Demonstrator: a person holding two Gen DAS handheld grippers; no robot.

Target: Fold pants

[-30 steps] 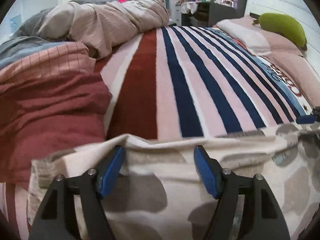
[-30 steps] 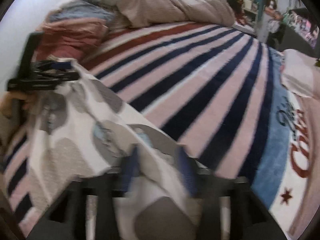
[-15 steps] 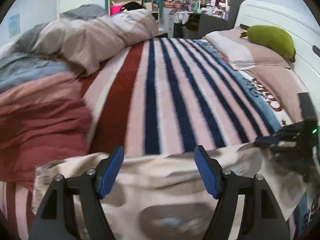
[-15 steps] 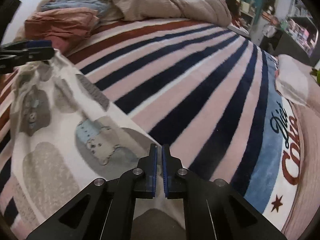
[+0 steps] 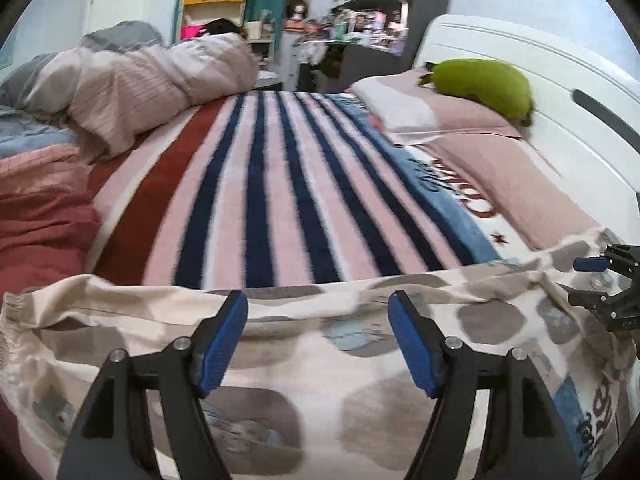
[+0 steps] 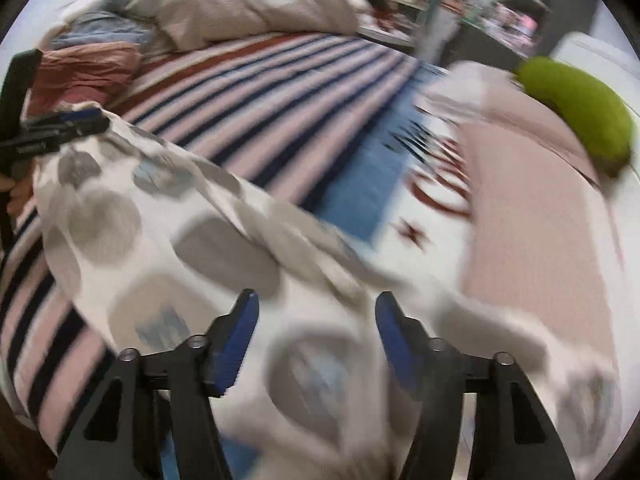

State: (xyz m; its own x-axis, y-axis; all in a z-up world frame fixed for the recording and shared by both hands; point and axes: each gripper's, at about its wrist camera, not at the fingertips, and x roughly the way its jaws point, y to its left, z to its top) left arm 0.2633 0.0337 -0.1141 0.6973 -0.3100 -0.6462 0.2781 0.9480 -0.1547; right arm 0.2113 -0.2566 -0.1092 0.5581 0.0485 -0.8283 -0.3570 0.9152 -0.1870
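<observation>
The pants (image 5: 312, 364) are cream with grey and blue blotches and lie spread across the near edge of the striped bed. My left gripper (image 5: 318, 320) is open, its blue-padded fingers apart just above the cloth's far edge. My right gripper (image 6: 316, 316) is also open and empty over the pants (image 6: 168, 240); this view is blurred by motion. The right gripper also shows at the right edge of the left wrist view (image 5: 608, 280), and the left gripper at the left edge of the right wrist view (image 6: 60, 128).
The bed has a striped pink, navy and red blanket (image 5: 280, 200). A rumpled duvet (image 5: 140, 80) and a red cover (image 5: 40, 232) lie at the left. Pillows (image 5: 432, 116) and a green plush (image 5: 484, 84) sit against the white headboard (image 5: 560, 92).
My right gripper was shut on the pants half a second ago and has opened, letting the cloth go, and swung right. My left gripper stayed open and the pants now lie flatter.
</observation>
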